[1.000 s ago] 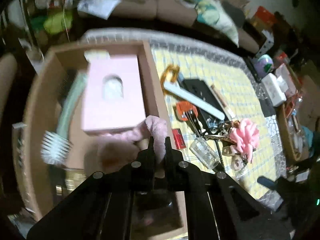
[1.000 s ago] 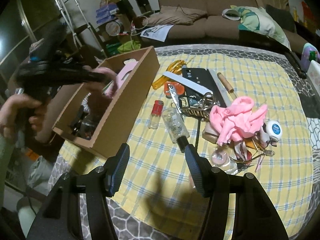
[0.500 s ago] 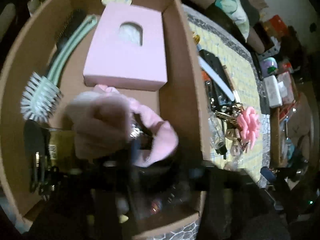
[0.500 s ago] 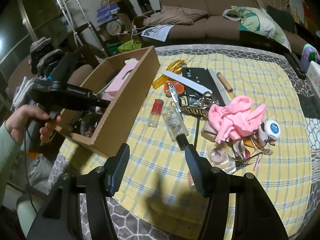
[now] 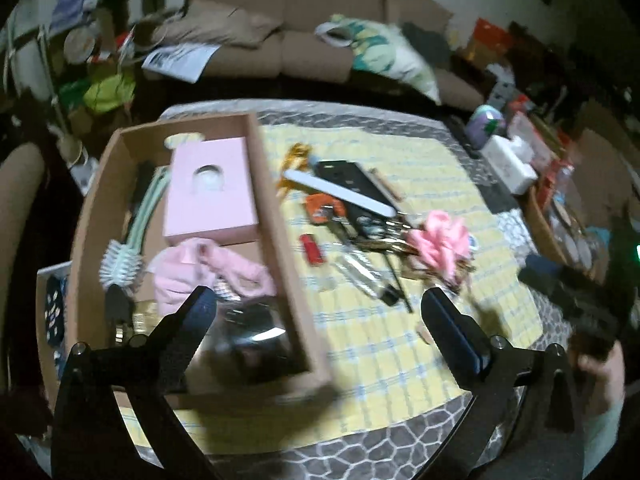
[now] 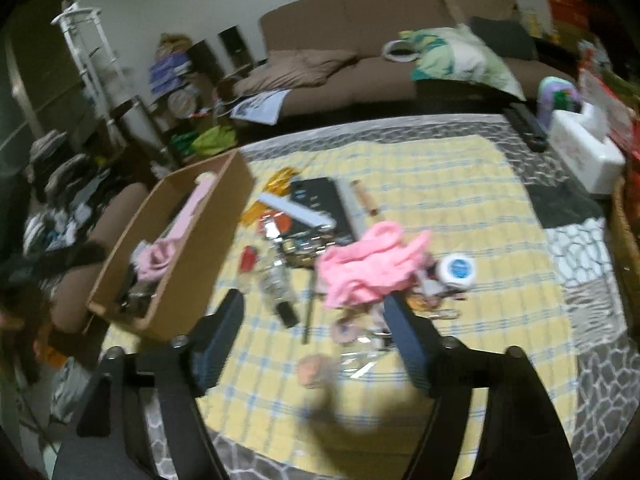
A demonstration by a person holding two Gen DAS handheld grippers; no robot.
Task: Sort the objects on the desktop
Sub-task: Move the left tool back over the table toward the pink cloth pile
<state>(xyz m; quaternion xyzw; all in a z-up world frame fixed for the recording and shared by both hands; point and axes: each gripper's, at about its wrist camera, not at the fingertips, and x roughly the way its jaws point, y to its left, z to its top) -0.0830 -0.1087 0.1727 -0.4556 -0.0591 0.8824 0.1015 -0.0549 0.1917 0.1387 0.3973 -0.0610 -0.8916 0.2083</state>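
A cardboard box [image 5: 276,216] stands at the table's left end and holds a pink tissue box [image 5: 208,192], a green brush [image 5: 120,264] and a pale pink cloth [image 5: 200,268]. My left gripper [image 5: 318,304] hovers above the box's near right corner. Its jaws are opening wide and nothing is between them. On the yellow checked cloth lie a bright pink rag [image 6: 368,264], a clear bottle [image 6: 280,288], a red lighter [image 6: 249,258], a white round tin [image 6: 456,270] and a black board [image 6: 316,200]. My right gripper [image 6: 314,302] hangs near the bottle and rag with its jaws opening, empty.
A white tissue box [image 6: 584,152] and a wicker basket [image 6: 628,232] stand at the table's right side. A brown sofa [image 6: 360,60] runs behind the table. The grey-patterned table edge [image 6: 360,460] is close in front. A hand [image 5: 604,376] grips the other tool at the lower right.
My left gripper let go of the pale pink cloth, which now lies in the box, then opened wide and drew back upward. My right gripper's jaws spread wider and it shifted slightly.
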